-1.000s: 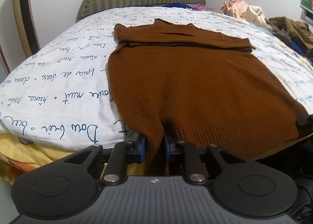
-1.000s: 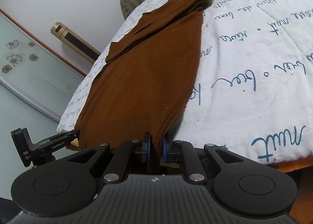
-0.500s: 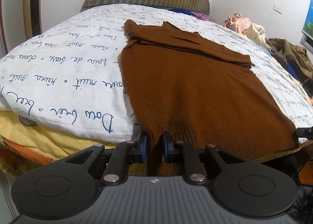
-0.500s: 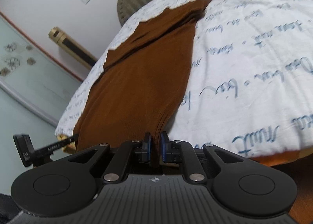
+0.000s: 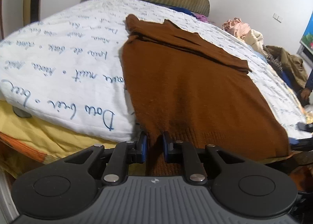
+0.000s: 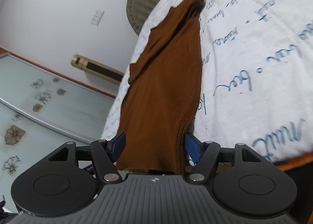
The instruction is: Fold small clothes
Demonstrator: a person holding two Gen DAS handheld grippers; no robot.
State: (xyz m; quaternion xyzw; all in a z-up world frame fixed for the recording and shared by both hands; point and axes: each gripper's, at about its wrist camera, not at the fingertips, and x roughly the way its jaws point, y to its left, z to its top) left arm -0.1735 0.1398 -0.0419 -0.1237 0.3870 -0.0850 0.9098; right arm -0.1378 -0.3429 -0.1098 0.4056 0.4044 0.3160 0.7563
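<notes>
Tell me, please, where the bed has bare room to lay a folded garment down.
The white quilt lies bare between the brown sweater and the bed's near corner, and again beyond the sweater's other edge. The far side by the clothes pile is crowded.

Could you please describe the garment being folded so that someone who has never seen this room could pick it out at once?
Start at the bed with the white quilt covered in blue handwriting. The brown knitted sweater lies flat on it, sleeves folded across its top, hem hanging over the near edge. Unlike the crumpled pink and olive clothes piled at the far side, it is spread out and plain rust-brown.
</notes>
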